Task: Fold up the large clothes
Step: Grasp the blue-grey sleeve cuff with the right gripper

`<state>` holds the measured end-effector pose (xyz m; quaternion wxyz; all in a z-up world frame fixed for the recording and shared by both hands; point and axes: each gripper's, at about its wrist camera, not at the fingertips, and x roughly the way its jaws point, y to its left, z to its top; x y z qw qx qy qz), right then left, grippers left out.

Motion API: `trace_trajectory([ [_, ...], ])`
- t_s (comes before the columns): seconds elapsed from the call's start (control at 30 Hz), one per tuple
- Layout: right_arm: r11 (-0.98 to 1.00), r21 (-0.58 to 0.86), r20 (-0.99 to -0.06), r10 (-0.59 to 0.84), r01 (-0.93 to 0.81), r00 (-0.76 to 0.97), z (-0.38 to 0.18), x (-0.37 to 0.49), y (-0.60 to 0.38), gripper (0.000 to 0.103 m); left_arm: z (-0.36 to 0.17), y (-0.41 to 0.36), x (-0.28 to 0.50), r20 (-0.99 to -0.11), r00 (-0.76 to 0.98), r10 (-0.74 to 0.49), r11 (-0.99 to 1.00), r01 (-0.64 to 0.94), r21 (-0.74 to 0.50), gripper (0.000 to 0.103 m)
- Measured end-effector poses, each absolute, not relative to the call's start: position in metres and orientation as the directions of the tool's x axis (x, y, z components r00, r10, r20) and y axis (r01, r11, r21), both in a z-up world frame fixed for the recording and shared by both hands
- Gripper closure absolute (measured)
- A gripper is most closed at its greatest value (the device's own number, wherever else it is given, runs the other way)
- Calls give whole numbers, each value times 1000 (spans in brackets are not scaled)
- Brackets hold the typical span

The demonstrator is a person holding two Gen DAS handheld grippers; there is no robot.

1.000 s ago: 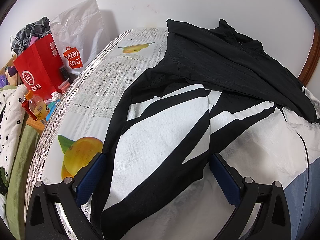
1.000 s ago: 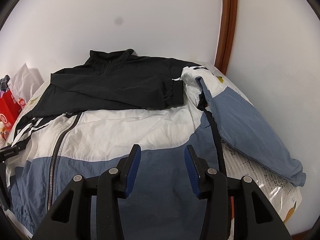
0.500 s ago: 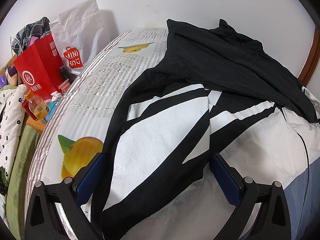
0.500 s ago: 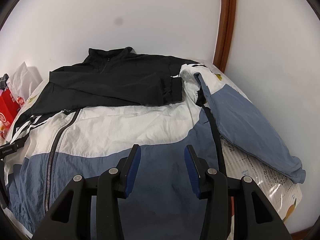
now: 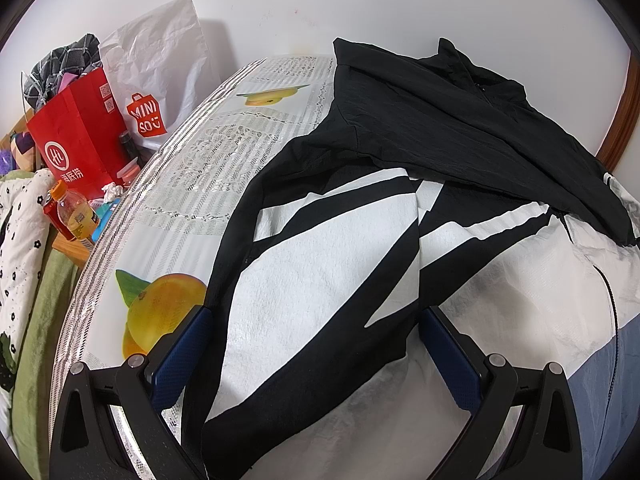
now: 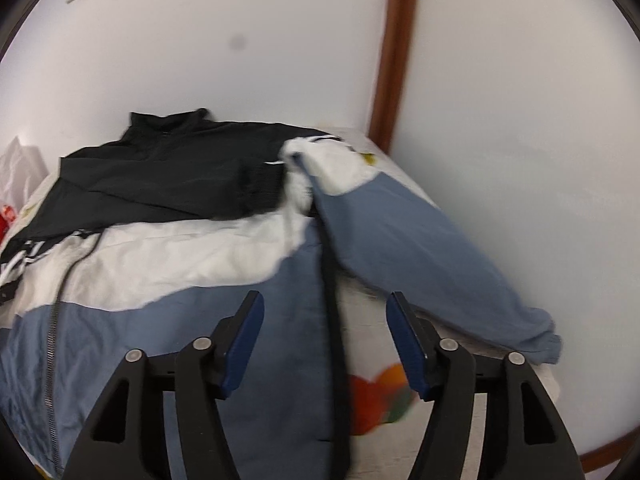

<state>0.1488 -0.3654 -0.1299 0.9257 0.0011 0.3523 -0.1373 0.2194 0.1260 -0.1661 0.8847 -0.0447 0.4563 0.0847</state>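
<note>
The jacket lies spread on the bed, its blue sleeve along the right edge. The right hand-held gripper, jaws opening and empty, hovers over the side seam, probably approaching that blurred sleeve. The left hand-held gripper stands wide apart over the striped sleeve.

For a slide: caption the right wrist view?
Right gripper, jaws opening and empty, above a blue-and-white jacket spread on the bed, its sleeve lying alongside.
</note>
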Motion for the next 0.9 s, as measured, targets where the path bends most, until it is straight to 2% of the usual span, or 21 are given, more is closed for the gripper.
trace_trajectory([
  [0.1,940,-149,-641,-329,308,693,-131,141,-390,31,-166,126,220,-815,569,109,982,-191,-1,0],
  [0.33,888,-231,-681,-440,399,585,-154,127,-466,29,-166,126,219,-815,569,110,982,-190,-1,0],
  [0.7,890,-297,-742,-442,345,504,-198,144,-501,29,-166,126,219,-815,569,111,982,-190,1,0],
  [0.83,886,-291,-733,-449,361,511,-200,150,-504,29,-167,126,219,-814,570,110,982,-190,0,0],
  [0.87,884,-289,-730,-451,367,513,-200,152,-506,30,-167,126,219,-814,570,110,982,-190,-1,0],
  [0.9,881,-291,-726,-457,373,513,-201,154,-508,34,-167,126,219,-814,570,111,982,-190,0,0],
])
